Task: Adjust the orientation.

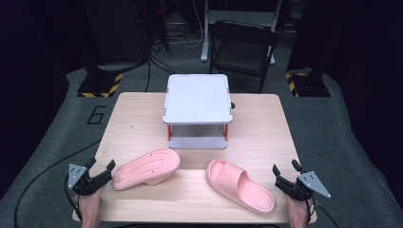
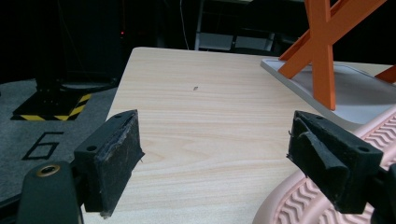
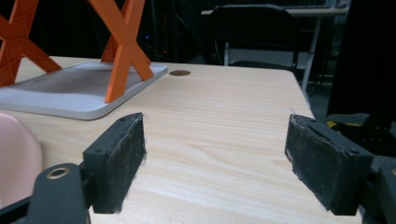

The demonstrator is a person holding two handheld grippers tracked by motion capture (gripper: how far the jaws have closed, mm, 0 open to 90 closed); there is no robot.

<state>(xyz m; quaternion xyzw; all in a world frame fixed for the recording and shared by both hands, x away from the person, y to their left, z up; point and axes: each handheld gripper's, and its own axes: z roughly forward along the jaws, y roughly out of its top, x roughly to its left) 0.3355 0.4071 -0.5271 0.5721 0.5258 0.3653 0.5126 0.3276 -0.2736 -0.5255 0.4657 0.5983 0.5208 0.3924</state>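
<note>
Your left gripper (image 1: pixel 98 174) at the bench's (image 1: pixel 142 118) near-left corner and right gripper (image 1: pixel 286 175) at its near-right corner both have jaws apart, empty. The upturned pink foam slipper (image 1: pixel 147 168) and upright pink foam slipper (image 1: pixel 240 185) lie along the near edge.

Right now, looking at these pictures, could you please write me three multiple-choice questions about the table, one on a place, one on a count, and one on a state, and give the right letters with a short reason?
1. Where does the small grey rack stand?
A. at the far middle of the table
B. at the near left corner
C. on the floor

2. How many pink slippers lie on the table?
A. one
B. two
C. three

3. How does the left slipper lie?
A. sole up
B. sole down
C. on its side edge

Answers:
1 A, the rack sits beyond both slippers.
2 B, the left slipper and the right slipper.
3 A, its ridged sole faces up; the left claw and right claw are open and hold nothing.
</note>
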